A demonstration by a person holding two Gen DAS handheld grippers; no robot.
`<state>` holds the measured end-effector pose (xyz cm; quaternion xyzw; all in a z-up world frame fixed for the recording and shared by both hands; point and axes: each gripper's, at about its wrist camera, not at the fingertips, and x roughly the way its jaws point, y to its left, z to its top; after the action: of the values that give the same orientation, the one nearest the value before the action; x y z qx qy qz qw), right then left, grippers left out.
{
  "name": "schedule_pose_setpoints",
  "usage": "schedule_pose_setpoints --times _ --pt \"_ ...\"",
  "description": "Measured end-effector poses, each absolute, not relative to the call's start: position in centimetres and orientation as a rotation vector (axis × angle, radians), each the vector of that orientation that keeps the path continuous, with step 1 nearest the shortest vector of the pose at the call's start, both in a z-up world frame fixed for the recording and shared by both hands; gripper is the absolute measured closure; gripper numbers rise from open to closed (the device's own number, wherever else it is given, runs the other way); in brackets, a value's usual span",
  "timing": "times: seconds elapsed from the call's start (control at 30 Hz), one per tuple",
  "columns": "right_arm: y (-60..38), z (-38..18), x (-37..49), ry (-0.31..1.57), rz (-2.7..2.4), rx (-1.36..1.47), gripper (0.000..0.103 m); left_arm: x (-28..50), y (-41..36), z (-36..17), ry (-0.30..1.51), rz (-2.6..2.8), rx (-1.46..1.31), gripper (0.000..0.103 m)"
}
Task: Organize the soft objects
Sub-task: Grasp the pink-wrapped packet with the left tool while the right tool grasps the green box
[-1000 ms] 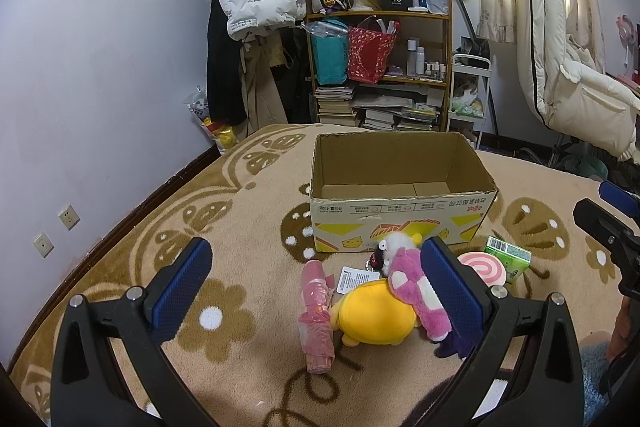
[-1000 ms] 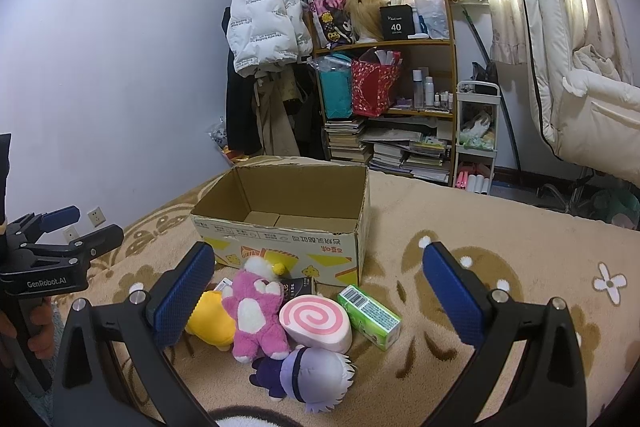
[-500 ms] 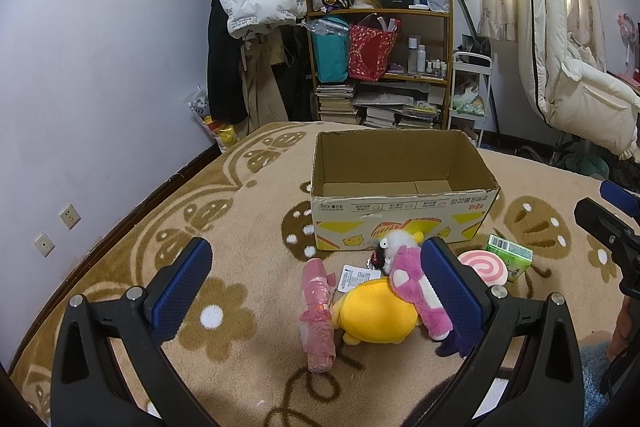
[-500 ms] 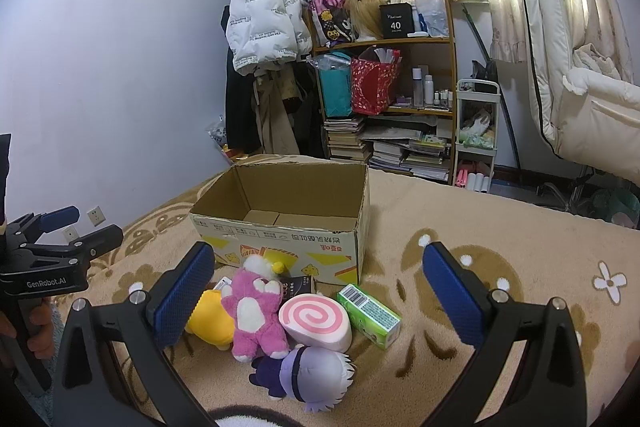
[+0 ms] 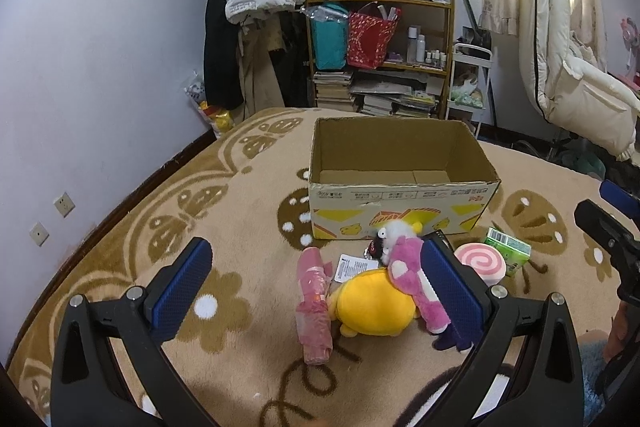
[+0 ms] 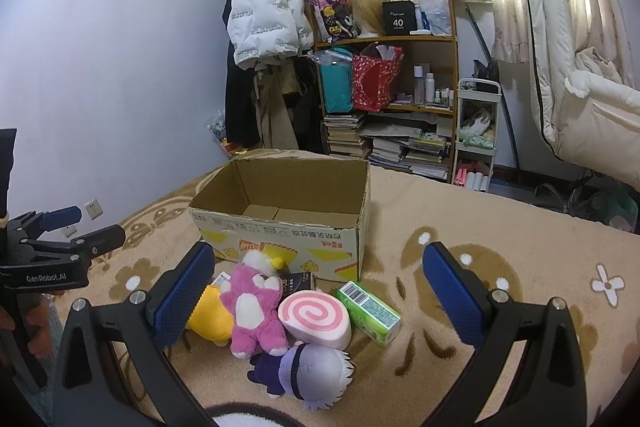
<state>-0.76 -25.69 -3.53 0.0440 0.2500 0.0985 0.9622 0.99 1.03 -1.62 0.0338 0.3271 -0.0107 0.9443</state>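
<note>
Almost nothing has changed over the last second: my left gripper (image 5: 316,291) and right gripper (image 6: 316,295) still hover with fingers wide apart, holding nothing. So, I judge, sorting has not begun. The cardboard box (image 6: 280,223) sits empty on the carpet (image 5: 224,211). Just in front of it lie the yellow plush (image 5: 376,307), pink plush (image 6: 252,311), swirl cushion (image 6: 316,319) and purple-haired doll (image 6: 312,375). My left gripper's finger hides part of the pink plush; a dark item behind the toys is unclear.

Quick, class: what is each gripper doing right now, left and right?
Left gripper: open, holding nothing, above the soft toys.
Right gripper: open, holding nothing.
</note>
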Motion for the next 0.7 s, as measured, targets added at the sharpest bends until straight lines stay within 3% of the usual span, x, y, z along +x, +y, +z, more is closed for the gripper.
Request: schedule_pose_setpoints --times 0.7 --pt "-27.7 -6.9 3.8 0.704 0.209 0.240 0.000 6.9 1.9 -7.3 0.954 0.076 0.026 0.000"
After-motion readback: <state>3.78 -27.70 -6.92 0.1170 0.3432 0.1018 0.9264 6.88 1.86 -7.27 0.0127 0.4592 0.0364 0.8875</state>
